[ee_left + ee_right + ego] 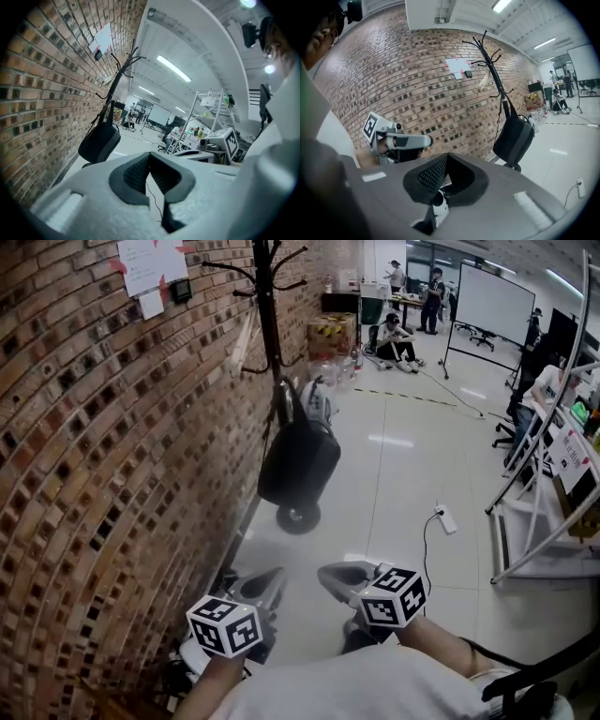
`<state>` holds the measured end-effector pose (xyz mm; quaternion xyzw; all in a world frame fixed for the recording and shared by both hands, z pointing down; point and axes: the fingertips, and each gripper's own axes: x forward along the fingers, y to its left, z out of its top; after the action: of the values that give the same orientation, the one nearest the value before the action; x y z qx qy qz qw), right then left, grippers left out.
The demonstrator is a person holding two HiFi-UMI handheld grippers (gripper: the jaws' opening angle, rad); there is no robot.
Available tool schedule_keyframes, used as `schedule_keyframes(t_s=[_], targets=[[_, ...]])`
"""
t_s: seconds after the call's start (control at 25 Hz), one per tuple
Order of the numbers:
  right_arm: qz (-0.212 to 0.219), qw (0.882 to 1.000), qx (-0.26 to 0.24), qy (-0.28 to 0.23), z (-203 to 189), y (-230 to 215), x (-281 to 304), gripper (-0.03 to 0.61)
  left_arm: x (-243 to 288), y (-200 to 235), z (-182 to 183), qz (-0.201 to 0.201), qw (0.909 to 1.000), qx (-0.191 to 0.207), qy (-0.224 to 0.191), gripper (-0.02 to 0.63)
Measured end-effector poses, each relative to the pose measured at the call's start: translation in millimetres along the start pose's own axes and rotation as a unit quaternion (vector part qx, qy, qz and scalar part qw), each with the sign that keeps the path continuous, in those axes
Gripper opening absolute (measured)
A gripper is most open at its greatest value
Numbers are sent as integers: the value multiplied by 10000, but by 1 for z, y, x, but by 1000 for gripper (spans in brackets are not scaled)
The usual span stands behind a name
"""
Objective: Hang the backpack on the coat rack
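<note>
Backpack (298, 460), black, hangs from the coat rack (270, 324) beside the brick wall (94, 474). Left gripper (267, 582) and right gripper (330, 575) are well apart from it, each with jaws pressed together and nothing between them.

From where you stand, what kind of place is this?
Probably an open office or lab: a standing whiteboard, long ceiling lights, and a coat rack with a backpack beside a brick wall.

No writing here is clear enough to read
</note>
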<state>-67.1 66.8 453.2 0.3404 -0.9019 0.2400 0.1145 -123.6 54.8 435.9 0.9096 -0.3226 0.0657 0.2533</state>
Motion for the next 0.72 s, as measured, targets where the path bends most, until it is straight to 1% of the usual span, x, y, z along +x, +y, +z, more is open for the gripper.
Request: schedule_keyframes(t_s=[0.2,0.44,0.72], targets=[[-72,10000,19,-53,-10,19,-8,0,-18,-12,-12,-95,9999,76,9,2],[-62,9999,20,-89,-14,34,-14,0,-31,-23,-17,-135,9999,95,-32,2],[-45,9999,40,-84,-21,43,-17,0,-37,-27,-24,-143,9998,107,-49,2]])
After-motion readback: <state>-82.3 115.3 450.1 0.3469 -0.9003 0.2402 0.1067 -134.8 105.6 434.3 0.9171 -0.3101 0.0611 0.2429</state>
